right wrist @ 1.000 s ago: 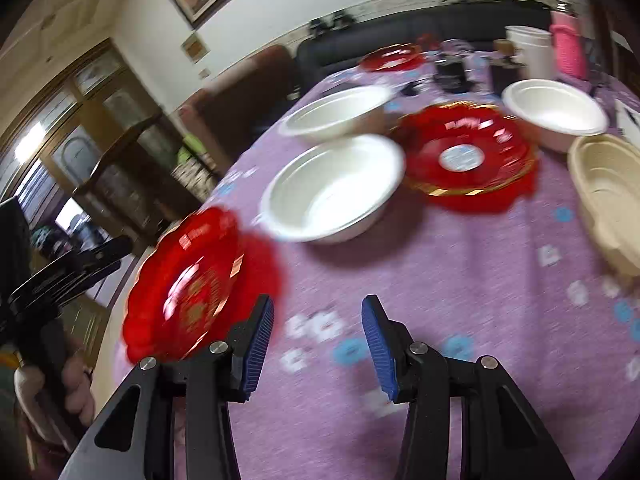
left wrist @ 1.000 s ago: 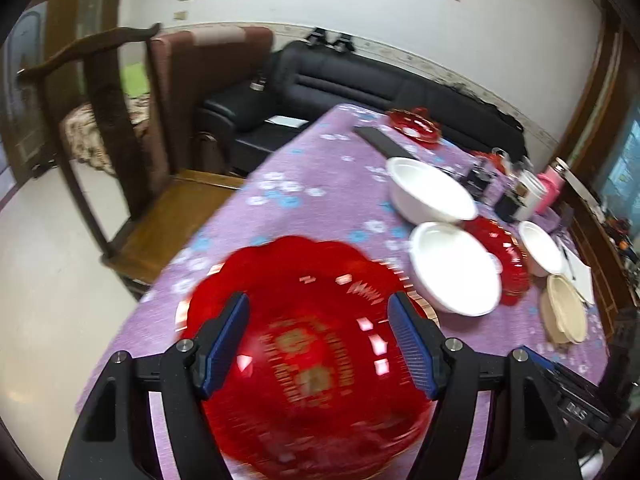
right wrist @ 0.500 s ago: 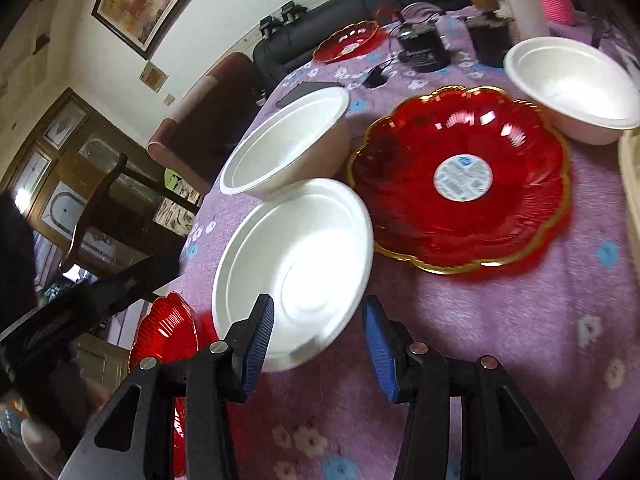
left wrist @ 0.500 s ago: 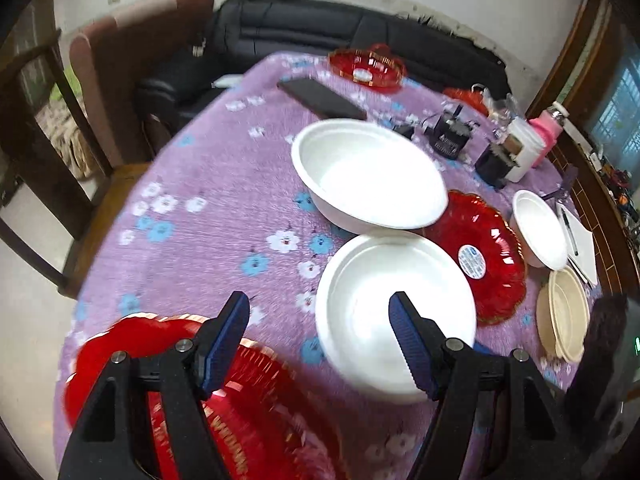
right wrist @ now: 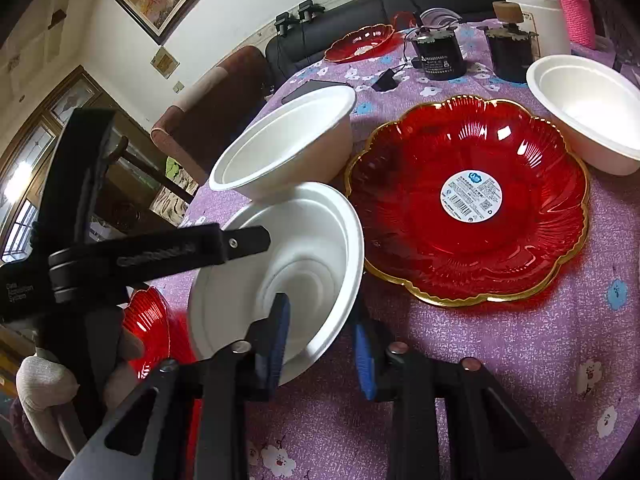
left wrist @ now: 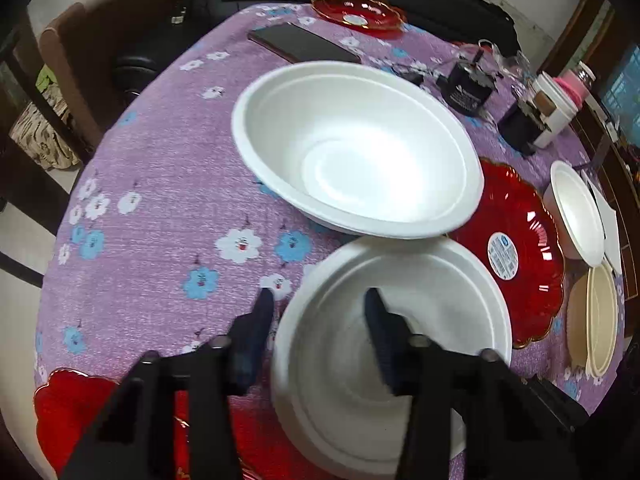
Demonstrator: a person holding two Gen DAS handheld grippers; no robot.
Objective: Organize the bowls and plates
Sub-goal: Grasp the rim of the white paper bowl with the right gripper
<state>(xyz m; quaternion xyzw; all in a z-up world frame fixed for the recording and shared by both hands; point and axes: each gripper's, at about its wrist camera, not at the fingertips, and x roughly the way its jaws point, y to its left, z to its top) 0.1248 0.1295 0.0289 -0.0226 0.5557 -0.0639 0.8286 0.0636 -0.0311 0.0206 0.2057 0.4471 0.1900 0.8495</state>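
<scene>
Straddling opposite rims, both claws bracket the near white bowl [left wrist: 400, 340], which touches the deeper white bowl [left wrist: 356, 148] beyond. Your left gripper [left wrist: 318, 312] and right gripper [right wrist: 320, 332] have just been closing; neither visibly pinches yet.

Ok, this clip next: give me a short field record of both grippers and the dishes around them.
left gripper: jaws just closing, straddling the near white foam bowl's rim
right gripper: jaws just closing, straddling the same bowl's opposite rim
grip: contact unclear
beside bowl: red gold-edged scalloped plate
behind bowl: larger white foam bowl
surface: purple flowered tablecloth
</scene>
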